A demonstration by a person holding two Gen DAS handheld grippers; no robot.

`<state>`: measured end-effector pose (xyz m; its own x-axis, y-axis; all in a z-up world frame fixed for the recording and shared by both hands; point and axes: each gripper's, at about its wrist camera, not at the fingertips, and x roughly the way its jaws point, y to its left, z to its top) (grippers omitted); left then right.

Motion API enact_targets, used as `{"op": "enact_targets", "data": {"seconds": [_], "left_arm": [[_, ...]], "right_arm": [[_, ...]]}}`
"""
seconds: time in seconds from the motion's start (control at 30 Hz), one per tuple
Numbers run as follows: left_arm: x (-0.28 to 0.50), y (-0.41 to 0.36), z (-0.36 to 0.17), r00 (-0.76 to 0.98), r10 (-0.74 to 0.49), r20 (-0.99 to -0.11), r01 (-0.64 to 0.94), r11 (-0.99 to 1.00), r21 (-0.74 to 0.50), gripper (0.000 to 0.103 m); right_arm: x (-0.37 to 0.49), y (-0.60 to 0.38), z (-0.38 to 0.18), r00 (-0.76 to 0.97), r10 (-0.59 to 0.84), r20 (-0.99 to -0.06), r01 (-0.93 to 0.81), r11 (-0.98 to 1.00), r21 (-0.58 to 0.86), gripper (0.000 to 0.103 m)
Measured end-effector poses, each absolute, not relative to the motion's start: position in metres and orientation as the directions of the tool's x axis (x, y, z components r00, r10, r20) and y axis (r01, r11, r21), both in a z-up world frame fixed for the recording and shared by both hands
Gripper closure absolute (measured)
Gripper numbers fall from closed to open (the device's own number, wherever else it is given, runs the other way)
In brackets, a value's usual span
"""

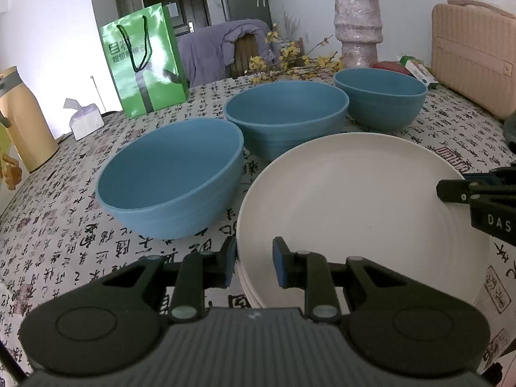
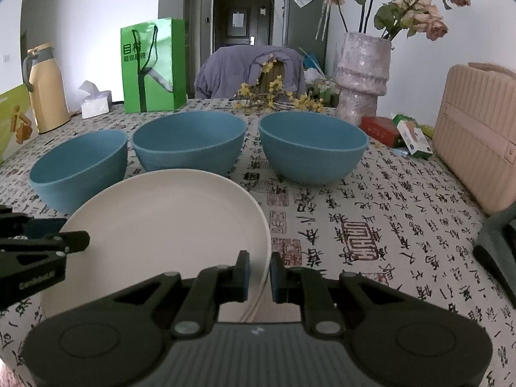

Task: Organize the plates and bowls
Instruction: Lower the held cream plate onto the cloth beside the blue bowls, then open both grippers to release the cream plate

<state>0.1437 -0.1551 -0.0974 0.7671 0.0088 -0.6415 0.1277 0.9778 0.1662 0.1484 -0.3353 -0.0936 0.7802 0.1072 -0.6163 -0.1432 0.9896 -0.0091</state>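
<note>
White walls, dark door (image 2: 242,21), purple-draped chair (image 2: 250,71) behind table (image 2: 403,200).

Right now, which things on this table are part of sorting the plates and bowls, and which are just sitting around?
Part of the job:
white plates, a stack
three blue bowls

Just lying about:
green bag
vase of flowers
yellow jug
tissue box
beige case

Three round matte bowls (image 2: 190,142) are teal-blue; the stacked round plates (image 2: 167,225) are cream-white. The worktop's cloth (image 2: 387,213) is off-white with black calligraphy and dull red seal stamps. The glossy paper bag (image 2: 151,64) is bright green; the ribbed case (image 2: 477,135) is pale pink.
</note>
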Motion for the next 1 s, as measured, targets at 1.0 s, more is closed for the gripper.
{"op": "enact_targets", "data": {"seconds": [1.0], "left_arm": [[0.143, -0.131, -0.090, 0.740, -0.129, -0.660, 0.171, 0.985, 0.000, 0.076]], "right_arm": [[0.146, -0.355, -0.089, 0.764, 0.222, -0.605, -0.128, 0.972, 0.195, 0.075]]}}
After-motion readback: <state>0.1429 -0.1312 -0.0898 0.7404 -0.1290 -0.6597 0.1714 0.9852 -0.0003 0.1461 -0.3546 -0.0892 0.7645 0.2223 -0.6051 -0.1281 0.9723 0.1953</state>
